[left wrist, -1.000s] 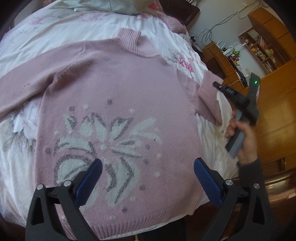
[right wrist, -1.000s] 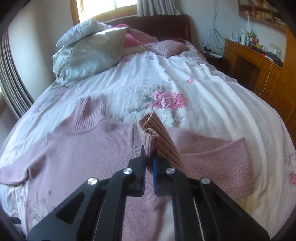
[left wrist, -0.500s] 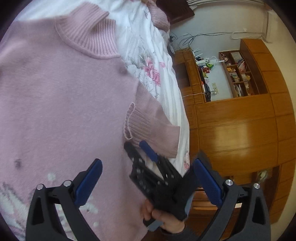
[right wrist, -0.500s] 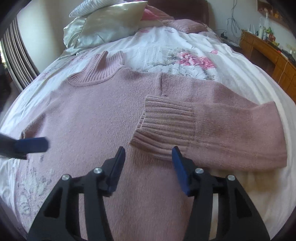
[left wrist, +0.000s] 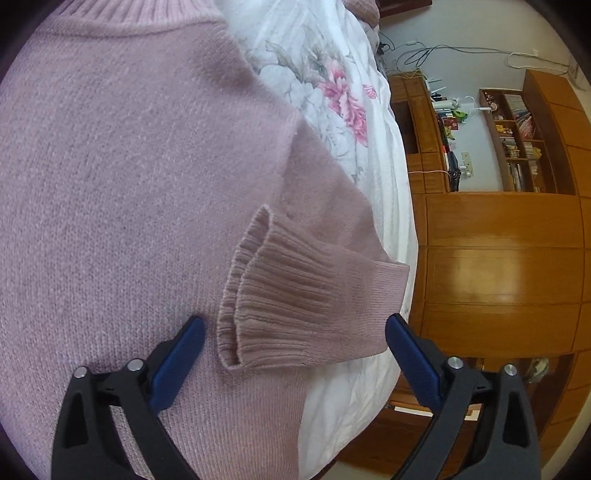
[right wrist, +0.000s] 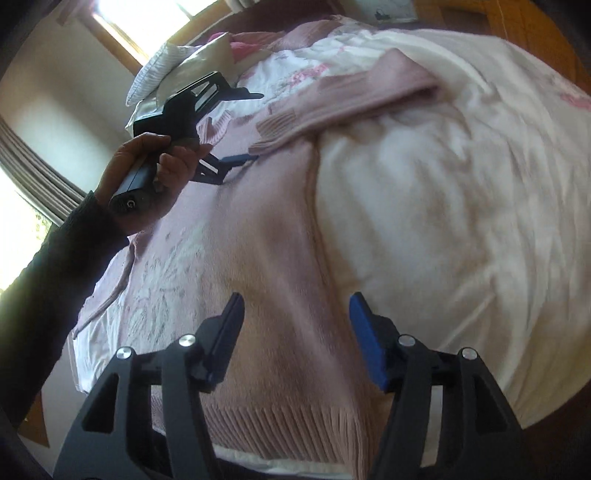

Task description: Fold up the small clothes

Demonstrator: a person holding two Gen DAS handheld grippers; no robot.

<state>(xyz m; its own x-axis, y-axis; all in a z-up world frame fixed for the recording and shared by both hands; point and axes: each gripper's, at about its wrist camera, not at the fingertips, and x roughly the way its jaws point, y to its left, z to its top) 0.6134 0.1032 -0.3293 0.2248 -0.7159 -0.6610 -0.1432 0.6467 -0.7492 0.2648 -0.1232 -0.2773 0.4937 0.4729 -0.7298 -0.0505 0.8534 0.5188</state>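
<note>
The left gripper is hanging over the pink sweater with its jaws spread wide and gripping nothing; the folded-in sleeve cuff is lying between the blue pads, though whether either pad is touching the knit cannot be told. In the right wrist view a hand is gripping that left gripper by its handle above the sweater's chest.

The right gripper is also standing wide open and empty, poised above the sweater near its ribbed hem, with the garment's side edge running up between the two fingers.

The sweater is lying flat and face up on the white floral bedspread, close to the bed's side edge that faces the wooden wardrobe. Its long axis is running from the hem at the foot end toward the ribbed collar, which is pointing at the pillows at the head of the bed. One sleeve is folded back on itself, cuff pointing inward across the chest.
</note>
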